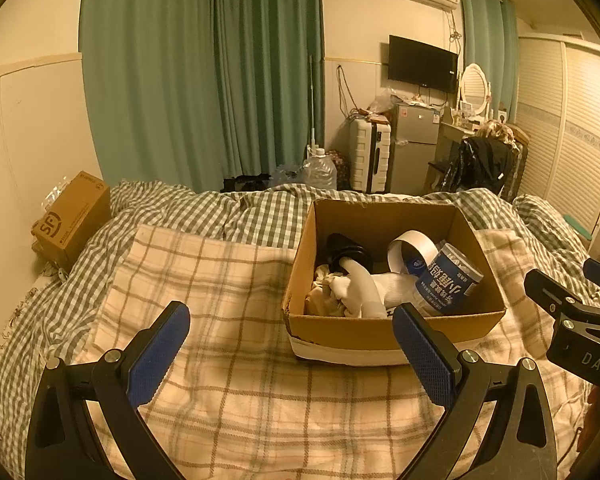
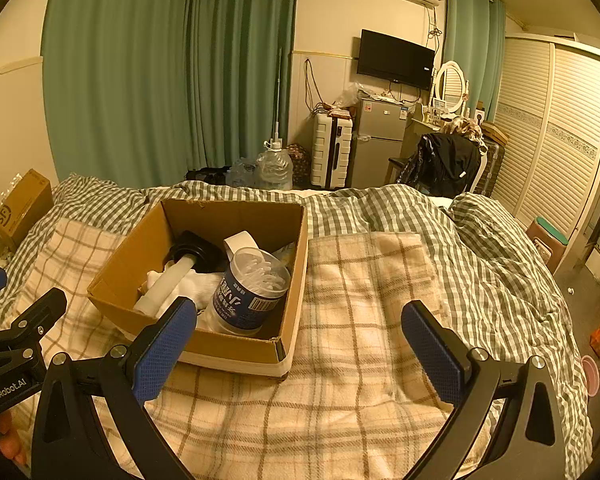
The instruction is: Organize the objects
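An open cardboard box (image 1: 396,330) (image 2: 244,350) stands on a plaid blanket (image 1: 228,360) (image 2: 360,360) on the bed. In it lie a blue-labelled clear jar (image 1: 450,284) (image 2: 250,300), a white tube with a black round base (image 1: 360,280) (image 2: 168,284), white socks (image 1: 396,290), a tape roll (image 1: 412,248) (image 2: 242,242) and crumpled cloth (image 1: 324,296). My left gripper (image 1: 292,344) is open and empty, in front of the box's left corner. My right gripper (image 2: 300,344) is open and empty, in front of the box's right corner; it also shows in the left wrist view (image 1: 572,308).
A green checked duvet (image 1: 204,208) (image 2: 480,248) covers the bed behind the blanket. A brown shipping carton (image 1: 74,216) (image 2: 22,208) sits at the bed's far left by the wall. Beyond the bed are water jugs (image 2: 274,170), a suitcase, fridge and chair.
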A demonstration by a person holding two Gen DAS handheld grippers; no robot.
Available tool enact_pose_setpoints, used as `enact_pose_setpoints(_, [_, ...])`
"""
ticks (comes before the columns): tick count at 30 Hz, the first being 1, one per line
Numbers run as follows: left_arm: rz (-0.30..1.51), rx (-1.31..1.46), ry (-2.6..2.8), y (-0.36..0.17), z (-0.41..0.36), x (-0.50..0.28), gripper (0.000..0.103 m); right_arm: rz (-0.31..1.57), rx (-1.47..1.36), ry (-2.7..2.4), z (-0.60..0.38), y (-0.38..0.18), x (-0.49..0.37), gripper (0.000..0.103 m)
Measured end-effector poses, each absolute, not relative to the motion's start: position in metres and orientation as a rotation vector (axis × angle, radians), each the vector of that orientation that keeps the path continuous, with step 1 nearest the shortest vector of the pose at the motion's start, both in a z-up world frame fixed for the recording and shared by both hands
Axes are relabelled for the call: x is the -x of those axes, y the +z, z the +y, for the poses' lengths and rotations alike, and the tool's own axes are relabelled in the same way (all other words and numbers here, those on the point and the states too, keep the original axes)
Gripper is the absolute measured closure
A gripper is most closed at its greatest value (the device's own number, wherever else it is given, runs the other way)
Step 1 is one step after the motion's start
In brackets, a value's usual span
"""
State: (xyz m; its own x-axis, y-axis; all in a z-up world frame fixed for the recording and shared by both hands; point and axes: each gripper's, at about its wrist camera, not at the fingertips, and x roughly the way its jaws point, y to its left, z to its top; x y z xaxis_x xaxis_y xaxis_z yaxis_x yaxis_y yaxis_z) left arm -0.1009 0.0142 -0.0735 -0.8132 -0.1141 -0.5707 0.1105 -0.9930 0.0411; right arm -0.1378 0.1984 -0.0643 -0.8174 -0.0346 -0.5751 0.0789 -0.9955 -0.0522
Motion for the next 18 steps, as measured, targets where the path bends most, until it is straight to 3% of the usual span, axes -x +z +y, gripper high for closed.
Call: enact_pose_setpoints(18, [-0.027, -0.924, -2.874, -0.0766, 0.0142, 0.1008, 0.0, 0.112, -0.936, -2.934, 0.1974, -0.0665, 0.1368, 0.0])
